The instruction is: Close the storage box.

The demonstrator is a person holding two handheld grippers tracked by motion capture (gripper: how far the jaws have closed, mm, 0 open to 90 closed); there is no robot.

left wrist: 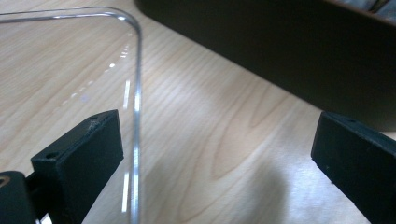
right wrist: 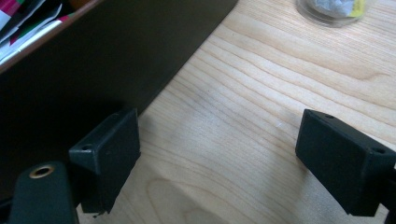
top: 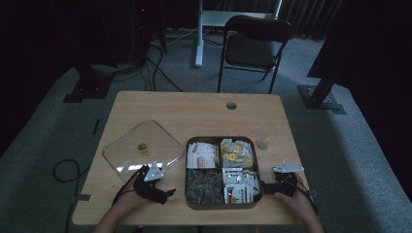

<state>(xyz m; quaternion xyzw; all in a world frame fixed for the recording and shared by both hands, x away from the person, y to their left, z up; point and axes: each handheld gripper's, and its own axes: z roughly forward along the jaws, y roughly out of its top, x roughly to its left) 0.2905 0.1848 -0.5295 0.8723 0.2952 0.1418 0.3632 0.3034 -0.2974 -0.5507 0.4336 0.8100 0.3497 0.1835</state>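
Both grippers rest on the desk point(top: 170, 109), jaws spread: left gripper point(top: 167, 192) by the clear lid point(top: 131, 145) (upturned), right gripper point(top: 265, 187) beside the tray point(top: 221, 206).

One counter point(top: 194, 109) carries one dark tray point(top: 221, 205) split into four compartments, each holding packets, one clear square lid point(top: 138, 148) with one knob, and one small glass jar point(top: 265, 141). Two grippers rest at the counter's near edge: the left gripper point(top: 167, 191) and the right gripper point(top: 265, 187).
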